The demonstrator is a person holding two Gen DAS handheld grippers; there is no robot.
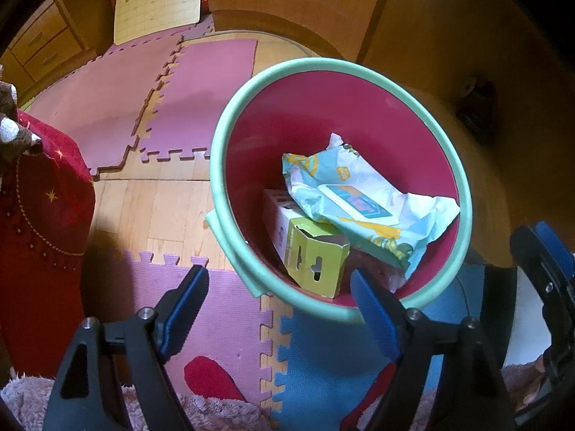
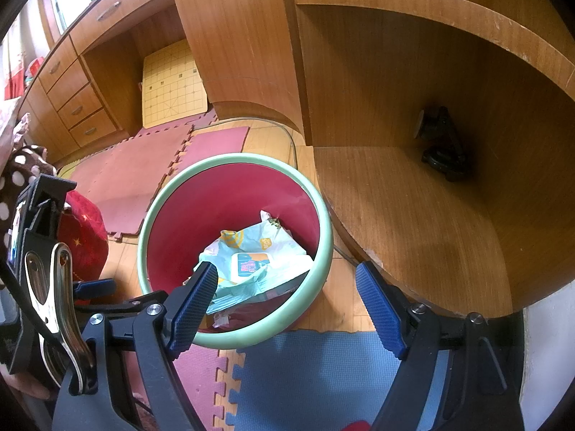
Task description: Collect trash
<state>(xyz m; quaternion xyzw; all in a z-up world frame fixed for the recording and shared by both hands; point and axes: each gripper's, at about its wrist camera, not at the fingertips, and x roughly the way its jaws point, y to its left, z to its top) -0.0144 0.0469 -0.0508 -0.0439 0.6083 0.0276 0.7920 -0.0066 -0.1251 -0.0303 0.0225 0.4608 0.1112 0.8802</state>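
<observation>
A round bin with a mint-green rim [image 1: 222, 133] and a red inside stands on the floor. In it lie a crumpled wet-wipes packet [image 1: 359, 197] and a yellow-green cardboard box [image 1: 316, 258] under the packet's edge. My left gripper [image 1: 279, 276] hovers over the bin's near rim, open, with nothing between its blue pads. In the right wrist view the same bin [image 2: 158, 208] holds the wipes packet [image 2: 258, 251]. My right gripper [image 2: 287, 269] is open above the bin's near side and holds nothing.
Foam puzzle mats [image 1: 201, 107] in pink and blue cover parts of the wooden floor. A red cushion [image 1: 43, 215] lies left of the bin. A wooden shelf unit [image 2: 413, 215] with a black object [image 2: 442, 147] stands right of it. A checkered board [image 2: 172, 86] leans under the desk.
</observation>
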